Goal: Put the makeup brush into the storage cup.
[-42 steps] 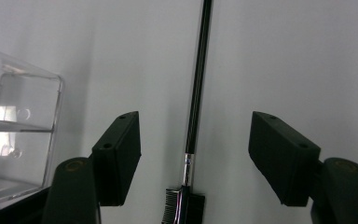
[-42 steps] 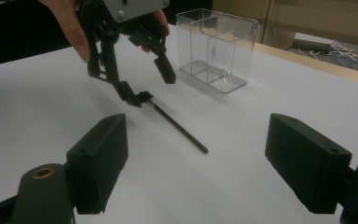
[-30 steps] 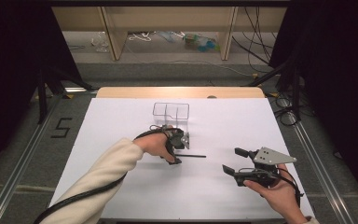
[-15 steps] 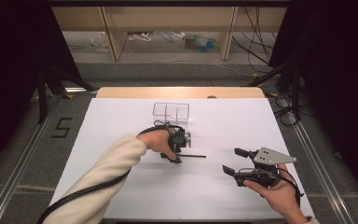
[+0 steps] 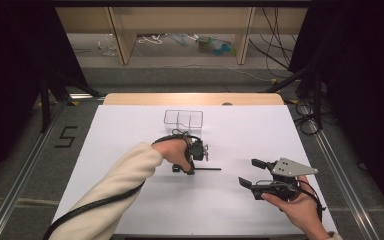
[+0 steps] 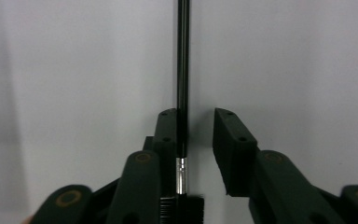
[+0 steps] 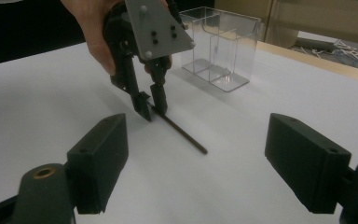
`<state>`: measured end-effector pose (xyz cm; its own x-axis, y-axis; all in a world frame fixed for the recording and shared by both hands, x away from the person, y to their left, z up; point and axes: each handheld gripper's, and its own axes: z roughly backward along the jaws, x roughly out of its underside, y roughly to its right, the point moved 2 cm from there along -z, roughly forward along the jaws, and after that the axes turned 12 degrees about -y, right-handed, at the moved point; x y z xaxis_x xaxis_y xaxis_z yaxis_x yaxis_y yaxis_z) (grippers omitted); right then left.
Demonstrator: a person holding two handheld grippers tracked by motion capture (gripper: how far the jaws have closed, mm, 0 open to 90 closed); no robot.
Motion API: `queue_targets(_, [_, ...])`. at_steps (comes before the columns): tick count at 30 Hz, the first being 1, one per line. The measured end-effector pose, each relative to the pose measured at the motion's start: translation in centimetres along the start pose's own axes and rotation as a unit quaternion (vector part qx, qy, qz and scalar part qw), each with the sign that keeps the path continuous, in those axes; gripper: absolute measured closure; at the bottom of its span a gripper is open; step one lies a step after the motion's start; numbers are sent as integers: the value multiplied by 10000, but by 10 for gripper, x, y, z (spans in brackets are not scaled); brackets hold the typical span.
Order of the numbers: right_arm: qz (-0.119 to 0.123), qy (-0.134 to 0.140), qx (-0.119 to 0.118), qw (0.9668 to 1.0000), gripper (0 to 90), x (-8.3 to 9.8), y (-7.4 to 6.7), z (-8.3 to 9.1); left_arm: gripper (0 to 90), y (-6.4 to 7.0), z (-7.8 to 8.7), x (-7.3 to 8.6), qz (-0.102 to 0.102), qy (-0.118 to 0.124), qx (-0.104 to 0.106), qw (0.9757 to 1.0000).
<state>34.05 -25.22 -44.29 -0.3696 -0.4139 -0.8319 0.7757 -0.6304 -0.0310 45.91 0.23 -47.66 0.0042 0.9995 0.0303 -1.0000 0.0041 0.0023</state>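
A thin black stick [image 5: 209, 169] with a silver collar and dark bristles at one end lies flat on the white table. My left gripper [image 5: 188, 169] points down over its left end. In the left gripper view the stick [image 6: 182, 56] runs between the jaws of the left gripper [image 6: 196, 116], touching the left one, with a gap to the right one. The jaws have just been closing and stand open. In the right gripper view the left gripper [image 7: 150, 108] straddles the stick [image 7: 182, 133]. My right gripper [image 5: 247, 172] rests open and empty at the front right.
A clear plastic two-compartment box [image 5: 183, 119] stands upright behind the left hand, also seen as the clear box [image 7: 221, 44] in the right gripper view. White paper [image 5: 130, 125] covers the table. Dark floor, cables and shelves lie beyond the far edge.
The left hand has shifted slightly to the right over the stick's end, and its jaws have narrowed around it. The right hand and its gripper have stayed in place.
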Motion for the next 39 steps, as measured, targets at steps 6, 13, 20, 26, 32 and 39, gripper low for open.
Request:
queue_targets(6, [2,19,27,10000,226,0,0,-1,853,5,0,-2,-14,-107,-18,9999])
queue_targets(13, [-118,-42,-82,9999,225,1,-2,-2,858,6,0,-3,-115,-145,-94,9998])
queue_targets(20, [87,-153,-4,9998,225,0,-1,-3,859,8,2,-1,-84,-142,-52,9998])
queue_targets(26, [146,-208,-21,9997,227,0,-3,-5,858,12,12,1,-162,-127,-117,9997])
queue_targets(32, [335,-333,-81,9989,229,-2,-5,-9,858,22,24,6,-263,-236,-163,9992])
queue_targets(39, [621,-542,-259,9963,248,-9,-10,-20,858,36,37,14,-251,-302,-163,9991])
